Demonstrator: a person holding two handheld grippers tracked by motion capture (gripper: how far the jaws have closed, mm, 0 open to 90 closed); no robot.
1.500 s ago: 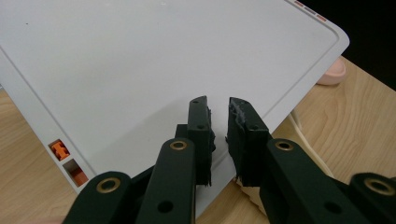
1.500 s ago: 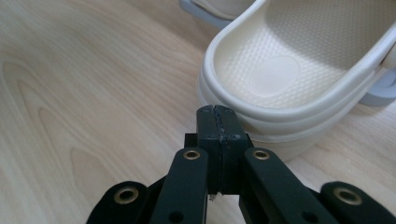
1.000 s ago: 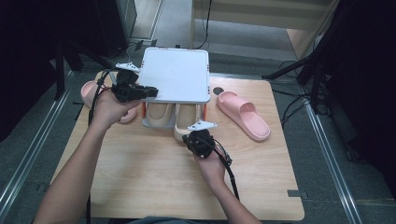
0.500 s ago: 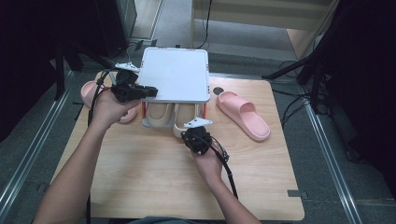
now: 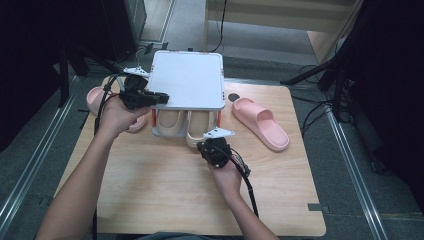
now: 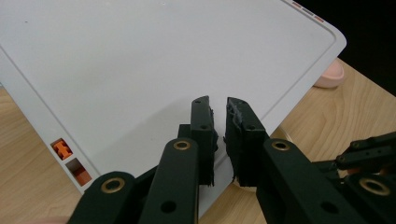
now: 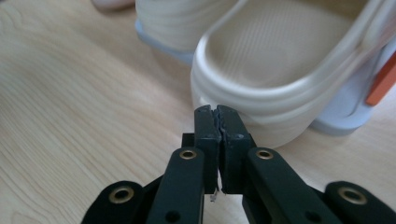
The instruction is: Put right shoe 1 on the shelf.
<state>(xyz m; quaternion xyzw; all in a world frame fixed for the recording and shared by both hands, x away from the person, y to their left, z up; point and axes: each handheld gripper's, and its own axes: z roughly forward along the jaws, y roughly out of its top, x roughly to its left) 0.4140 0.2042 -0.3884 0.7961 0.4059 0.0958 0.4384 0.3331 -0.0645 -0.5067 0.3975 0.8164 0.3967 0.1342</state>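
Both beige slippers [image 5: 186, 124] were already tucked under the white rack [image 5: 189, 80], one being nudged by the right gripper [image 5: 214, 146], jaws together; the left gripper [image 5: 159, 98], jaws slightly apart, steadied the rack; both pink slippers [image 5: 261, 123] remained beside the rack.

A light wooden table [image 5: 165, 195] carries a small white shoe rack [image 5: 189, 80] with beige slippers [image 5: 200, 125] on its bottom shelf, and a pink slipper [image 5: 261, 123] either side.
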